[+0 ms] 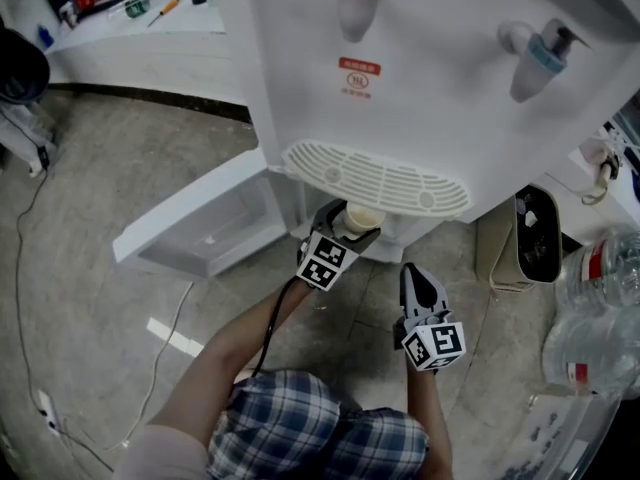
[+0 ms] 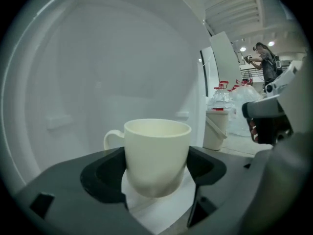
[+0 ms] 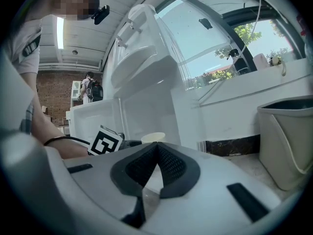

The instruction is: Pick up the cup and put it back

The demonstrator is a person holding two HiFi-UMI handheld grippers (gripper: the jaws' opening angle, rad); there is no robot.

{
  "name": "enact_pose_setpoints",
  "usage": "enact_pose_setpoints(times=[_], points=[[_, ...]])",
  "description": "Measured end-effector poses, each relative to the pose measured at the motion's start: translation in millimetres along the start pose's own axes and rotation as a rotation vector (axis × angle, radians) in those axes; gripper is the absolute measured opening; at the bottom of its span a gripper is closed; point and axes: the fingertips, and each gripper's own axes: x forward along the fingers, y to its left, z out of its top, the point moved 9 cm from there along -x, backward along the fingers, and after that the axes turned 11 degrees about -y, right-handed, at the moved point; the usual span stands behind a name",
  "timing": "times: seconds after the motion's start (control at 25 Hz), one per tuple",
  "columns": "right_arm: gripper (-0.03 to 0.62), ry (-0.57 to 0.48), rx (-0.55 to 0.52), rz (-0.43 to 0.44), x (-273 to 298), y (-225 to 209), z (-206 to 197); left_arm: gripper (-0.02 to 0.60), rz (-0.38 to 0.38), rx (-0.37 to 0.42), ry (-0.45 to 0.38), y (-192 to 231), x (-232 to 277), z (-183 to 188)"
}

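Dispenser front (image 2: 98,72) backs cup (image 2: 156,153), handle (image 2: 112,139) half-hidden by left tool (image 1: 352,226).

Right claw (image 3: 157,148) hides cup (image 3: 153,137) below rim; bottles (image 1: 600,288) cut off.

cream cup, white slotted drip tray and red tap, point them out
cream ceramic cup (image 2: 156,155): left gripper view, front of its wall
white slotted plastic drip tray (image 1: 375,180): head view, middle of its grille
red-topped white tap (image 1: 358,3): head view, its body
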Motion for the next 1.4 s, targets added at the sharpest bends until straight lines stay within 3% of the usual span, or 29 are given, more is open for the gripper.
enact_pose_setpoints(times=[0.48, 0.88, 1.4], points=[[0.017, -0.008, -0.027, 0.013, 0, 6, 10, 0.391, -0.081, 0.005, -0.096, -8, -72, 56], [0.017, -0.024, -0.035, 0.005, -4, 8, 17, 0.391, -0.079, -0.006, -0.126, -5, -126, 83], [0.017, -0.028, -0.037, 0.000, -5, 9, 18, 0.391, -0.049, -0.021, -0.122, -7, -110, 79]])
